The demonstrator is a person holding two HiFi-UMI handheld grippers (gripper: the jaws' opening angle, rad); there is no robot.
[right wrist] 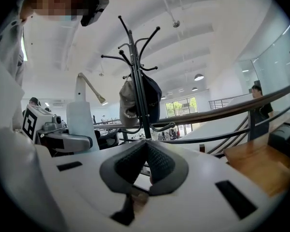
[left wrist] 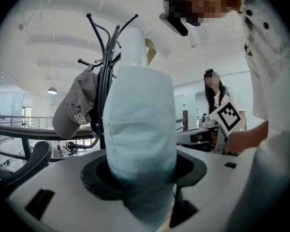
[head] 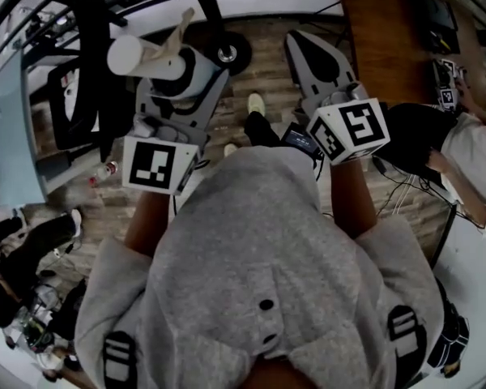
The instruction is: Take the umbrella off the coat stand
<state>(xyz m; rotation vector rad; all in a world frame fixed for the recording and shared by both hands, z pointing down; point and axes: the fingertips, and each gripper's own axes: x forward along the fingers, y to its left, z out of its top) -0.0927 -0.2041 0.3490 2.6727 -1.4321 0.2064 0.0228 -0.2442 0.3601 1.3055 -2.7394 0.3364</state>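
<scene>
Closest to me is the person in the grey hooded top (head: 259, 282), both arms out in front. The left claw (head: 178, 75) is clenched round the umbrella (left wrist: 140, 124), a pale folded one in its sleeve. The dark pads press its sides low down, so most of its length stands up out of the grip, centre frame in the left gripper view. I'd say it is gripped low so it stays upright and steady in the hand.

The right claw (right wrist: 145, 151) is clenched on nothing, its ribbed pads meeting in a point. It sits level beside the other and looks like a spare hand here.

Behind them is the coat stand (right wrist: 137, 76), a thin black pole with curled hooks. A grey cap (left wrist: 75, 110) and something dark (right wrist: 152, 98) hang from it. In the right gripper view the umbrella is at the left of the frame, well apart from the pole. So I judge it is already off the hooks and the job is nearly done.

Further back a curved railing (right wrist: 222, 112) crosses the bright hall.
</scene>
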